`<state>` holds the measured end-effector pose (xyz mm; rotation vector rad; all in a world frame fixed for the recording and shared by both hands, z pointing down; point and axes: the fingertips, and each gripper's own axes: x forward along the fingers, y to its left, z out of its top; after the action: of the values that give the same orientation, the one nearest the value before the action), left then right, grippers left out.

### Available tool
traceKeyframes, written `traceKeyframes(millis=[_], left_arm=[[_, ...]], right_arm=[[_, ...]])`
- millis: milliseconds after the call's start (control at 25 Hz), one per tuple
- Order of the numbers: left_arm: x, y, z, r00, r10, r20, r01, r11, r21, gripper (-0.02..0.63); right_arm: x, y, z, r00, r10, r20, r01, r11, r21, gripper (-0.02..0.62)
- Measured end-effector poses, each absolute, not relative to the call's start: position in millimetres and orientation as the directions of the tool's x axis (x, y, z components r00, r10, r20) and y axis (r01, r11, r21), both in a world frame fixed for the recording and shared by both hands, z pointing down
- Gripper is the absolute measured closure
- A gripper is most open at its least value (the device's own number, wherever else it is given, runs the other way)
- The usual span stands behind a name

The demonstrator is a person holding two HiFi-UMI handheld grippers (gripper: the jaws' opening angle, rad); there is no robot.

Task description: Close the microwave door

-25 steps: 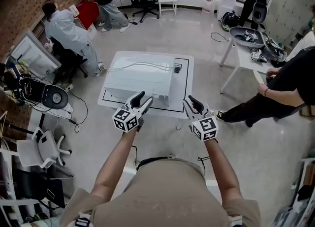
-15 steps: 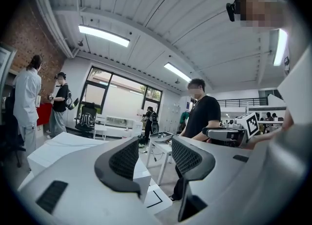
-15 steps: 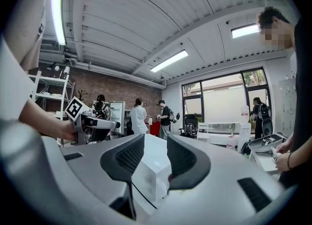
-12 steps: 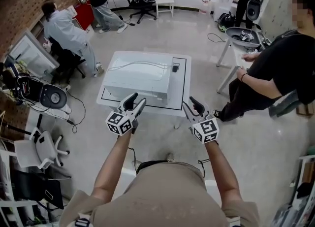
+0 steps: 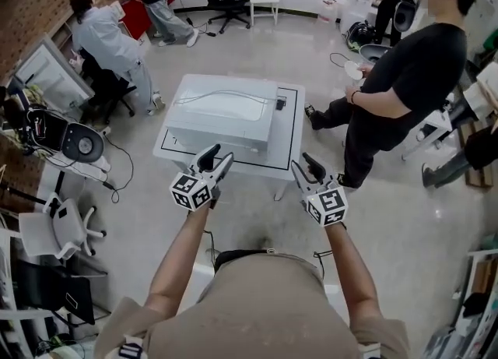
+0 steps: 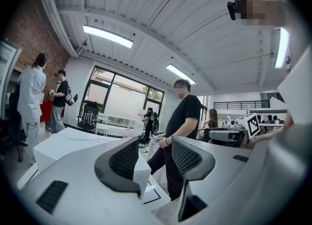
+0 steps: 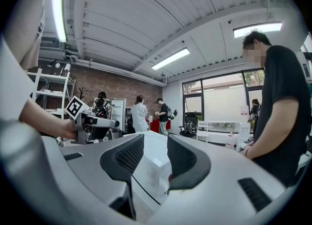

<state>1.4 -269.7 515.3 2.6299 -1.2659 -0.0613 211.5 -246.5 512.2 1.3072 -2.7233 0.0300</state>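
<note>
- A person in a pale coat (image 5: 99, 36) sits at a desk along the brick wall at the far left, well apart from the work area.
- The left gripper (image 5: 215, 157) is held in the air at the near edge of the low white table (image 5: 286, 130), just short of the microwave's front left. Its marker cube points back toward the wearer.
- In the left gripper view, the left gripper (image 6: 155, 146) has its jaws spread and released. Nothing sits between them; the gap shows only the room beyond.
- The microwave (image 5: 222, 116) is a white box on the table, centre frame and ahead of both grippers. Neither gripper touches it.
- A pale cable (image 5: 226, 100) lies across the microwave's top.
- The microwave's front toward the wearer reads as flat, but whether the door is fully shut cannot be told.
- The microwave (image 6: 66, 143) shows at the left in the left gripper view.
- The right gripper (image 5: 306, 165) hovers off the table's near right corner, beside the table but not over the microwave.
- In the right gripper view, the right gripper (image 7: 156, 146) has its fingers parted by a narrower gap and grasps nothing. The microwave (image 7: 155, 170) is visible through that gap.
- A person in black (image 5: 405, 77) stands near the table's right side.
</note>
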Motion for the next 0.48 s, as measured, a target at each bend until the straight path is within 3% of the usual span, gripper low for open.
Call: traceKeyframes(millis=[480], left_arm=[[-43, -267, 519, 0.644, -0.761, 0.073, -0.754, -0.617, 0.223, 0.402]], right_arm=[[157, -240, 503, -0.626, -0.772, 0.111, -0.771, 0.634, 0.059, 0.459]])
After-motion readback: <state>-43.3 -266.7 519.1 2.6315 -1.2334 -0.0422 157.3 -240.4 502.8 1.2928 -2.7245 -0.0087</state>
